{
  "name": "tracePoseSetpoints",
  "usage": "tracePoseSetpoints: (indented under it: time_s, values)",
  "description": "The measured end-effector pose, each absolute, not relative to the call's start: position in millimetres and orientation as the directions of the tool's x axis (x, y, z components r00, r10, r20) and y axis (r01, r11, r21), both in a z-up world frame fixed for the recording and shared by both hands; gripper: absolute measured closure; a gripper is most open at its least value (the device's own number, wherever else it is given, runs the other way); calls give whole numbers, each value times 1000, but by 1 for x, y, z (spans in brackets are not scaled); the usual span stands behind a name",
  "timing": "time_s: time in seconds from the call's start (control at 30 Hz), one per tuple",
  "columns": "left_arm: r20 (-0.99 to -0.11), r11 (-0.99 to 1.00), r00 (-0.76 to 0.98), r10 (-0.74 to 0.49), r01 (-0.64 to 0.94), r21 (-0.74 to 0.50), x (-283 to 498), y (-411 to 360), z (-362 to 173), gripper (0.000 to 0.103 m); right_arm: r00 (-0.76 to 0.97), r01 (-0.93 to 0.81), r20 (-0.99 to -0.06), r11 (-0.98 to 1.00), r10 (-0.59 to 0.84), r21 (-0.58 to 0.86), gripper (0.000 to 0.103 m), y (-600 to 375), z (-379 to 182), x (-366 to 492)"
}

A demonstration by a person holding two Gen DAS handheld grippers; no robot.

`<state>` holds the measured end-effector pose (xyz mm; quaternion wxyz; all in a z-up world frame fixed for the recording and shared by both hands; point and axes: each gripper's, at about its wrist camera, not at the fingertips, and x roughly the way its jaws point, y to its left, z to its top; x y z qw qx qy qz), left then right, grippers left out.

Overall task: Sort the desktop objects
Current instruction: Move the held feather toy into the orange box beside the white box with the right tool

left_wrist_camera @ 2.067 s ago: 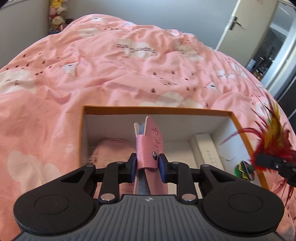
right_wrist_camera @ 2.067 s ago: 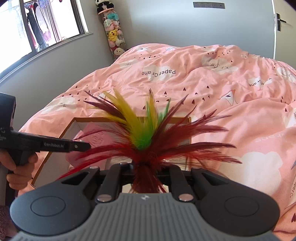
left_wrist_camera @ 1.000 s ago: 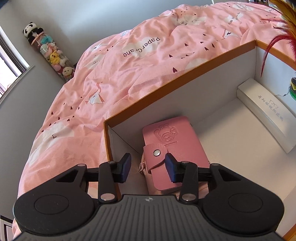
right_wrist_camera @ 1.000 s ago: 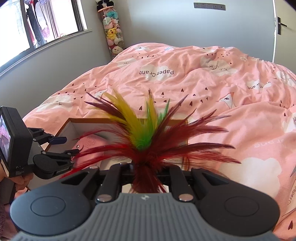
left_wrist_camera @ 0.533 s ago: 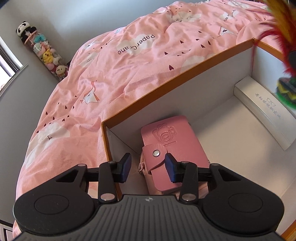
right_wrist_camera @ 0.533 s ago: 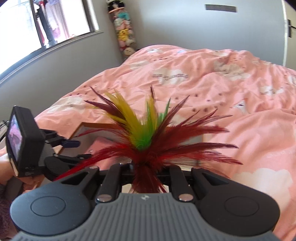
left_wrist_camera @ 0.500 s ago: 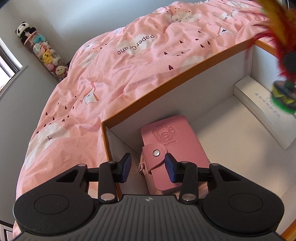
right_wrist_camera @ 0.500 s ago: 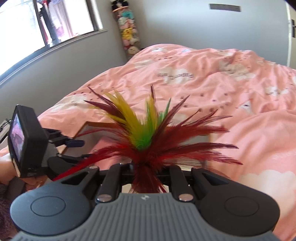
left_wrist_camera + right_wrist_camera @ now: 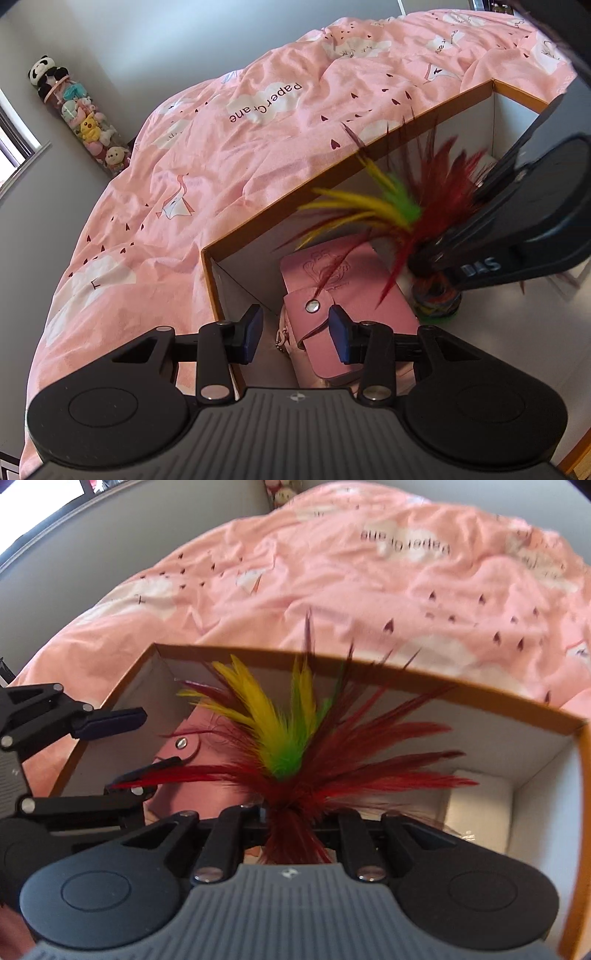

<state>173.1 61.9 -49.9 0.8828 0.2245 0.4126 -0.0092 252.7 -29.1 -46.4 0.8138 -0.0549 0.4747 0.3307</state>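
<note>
Right gripper [image 9: 291,827]: my jaws are clenched on the feather shuttlecock [image 9: 291,753] low at its stem, plumes fanning forward.
Left gripper [image 9: 295,328]: released; my jaws stand apart, hovering just above the pink card wallet [image 9: 343,291], gripping nothing.
Shuttlecock, place: inside the orange-rimmed box [image 9: 369,155], its banded base [image 9: 436,299] low near the floor, just beside the wallet; whether it touches down I cannot tell.
Shuttlecock, handling: I judge it very light and top-bushy; the feathers are soft and would bend or crush, so the firm stem by the base is the right hold.
Wallet: lying flat in the box corner, snap flap up.
White case [image 9: 476,805]: along the far box wall, well apart from the wallet.
Beyond: pink duvet [image 9: 221,147] beneath the box.
</note>
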Motion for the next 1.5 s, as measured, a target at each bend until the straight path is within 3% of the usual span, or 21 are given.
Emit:
tracePoseSetpoints:
  time_s: [0.4, 0.5, 0.6, 0.8, 1.13, 1.5]
  values:
    - [-713, 923, 697, 75, 221, 314, 154, 78, -36, 58, 283, -587, -791, 751, 542, 304, 90, -8, -50, 258]
    - [-707, 935, 706, 33, 228, 272, 151, 81, -32, 68, 263, -601, -755, 714, 601, 359, 90, -6, -44, 256]
    - [-703, 933, 710, 24, 238, 271, 156, 78, -29, 73, 279, -608, -769, 726, 575, 322, 91, 3, -41, 251]
    - [-776, 953, 627, 62, 195, 233, 178, 80, -42, 81, 305, -587, -770, 747, 560, 311, 92, -6, -37, 251]
    - [-796, 955, 599, 88, 177, 238, 182, 74, -49, 80, 407, -549, -745, 793, 529, 263, 94, -62, -3, 247]
    - [-810, 948, 575, 115, 180, 262, 186, 70, -60, 82, 540, -473, -756, 876, 370, 90, 93, -108, 5, 274]
